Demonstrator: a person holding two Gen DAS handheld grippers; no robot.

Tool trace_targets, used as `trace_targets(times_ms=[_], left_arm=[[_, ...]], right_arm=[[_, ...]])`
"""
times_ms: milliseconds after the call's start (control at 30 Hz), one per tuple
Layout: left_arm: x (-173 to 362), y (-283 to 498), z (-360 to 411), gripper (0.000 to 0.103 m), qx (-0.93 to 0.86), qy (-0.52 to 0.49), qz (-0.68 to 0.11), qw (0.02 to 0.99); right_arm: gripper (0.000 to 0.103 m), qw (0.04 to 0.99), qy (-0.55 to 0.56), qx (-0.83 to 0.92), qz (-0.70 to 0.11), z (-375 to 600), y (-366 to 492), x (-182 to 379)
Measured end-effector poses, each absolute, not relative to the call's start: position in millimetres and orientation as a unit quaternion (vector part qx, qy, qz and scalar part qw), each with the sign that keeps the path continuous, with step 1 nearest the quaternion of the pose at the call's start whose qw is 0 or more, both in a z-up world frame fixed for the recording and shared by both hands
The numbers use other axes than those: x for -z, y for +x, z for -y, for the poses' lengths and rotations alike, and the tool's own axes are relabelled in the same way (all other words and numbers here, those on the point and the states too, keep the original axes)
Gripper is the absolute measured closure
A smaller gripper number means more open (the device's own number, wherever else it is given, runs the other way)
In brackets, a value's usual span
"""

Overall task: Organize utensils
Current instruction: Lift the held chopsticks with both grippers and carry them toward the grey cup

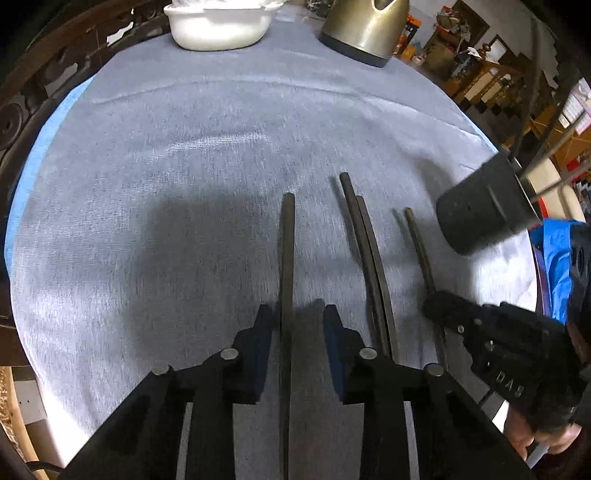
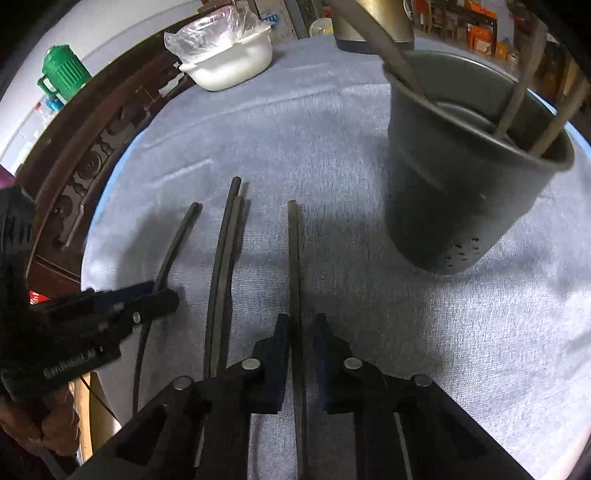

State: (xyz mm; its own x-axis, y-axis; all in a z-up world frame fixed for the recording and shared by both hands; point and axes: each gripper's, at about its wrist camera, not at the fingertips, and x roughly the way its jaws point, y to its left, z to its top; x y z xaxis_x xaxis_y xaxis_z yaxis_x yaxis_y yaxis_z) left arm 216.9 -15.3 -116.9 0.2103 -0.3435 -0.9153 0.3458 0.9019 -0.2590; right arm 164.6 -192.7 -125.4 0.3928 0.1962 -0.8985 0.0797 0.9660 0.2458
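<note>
Several dark chopsticks lie lengthwise on the grey tablecloth (image 1: 166, 166). My left gripper (image 1: 297, 321) is open and straddles the leftmost chopstick (image 1: 287, 251), which runs between its blue pads. My right gripper (image 2: 300, 328) is open around the rightmost chopstick (image 2: 293, 258), with small gaps on both sides. A pair of chopsticks (image 2: 225, 251) lies between the two; the pair also shows in the left wrist view (image 1: 365, 251). A dark grey holder cup (image 2: 472, 177) stands to the right, with several chopsticks in it. The right gripper also shows in the left wrist view (image 1: 436, 310).
A white bowl (image 1: 218, 26) and a brass-coloured kettle (image 1: 365, 26) stand at the table's far side. A carved dark wooden chair back (image 2: 85, 155) curves along the left edge. A green jug (image 2: 62, 74) stands beyond it.
</note>
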Motion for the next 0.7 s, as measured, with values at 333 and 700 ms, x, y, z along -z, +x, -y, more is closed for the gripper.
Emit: trace_targets(times_ms=[333,700], left_arm=[[111.8,216.9,2.6,0.097,0.216,-0.051,-0.576,0.787],[4.6,173.3,-10.4,0.097,0.241,-0.075,-0.412,0.875]], right_arm=[[0.097,0.838,0.146,-0.079,-0.519,197.7,142.0,111.0],[0.097,0.919,0.172,-0.154,-0.319,222.9,90.8,23.4]])
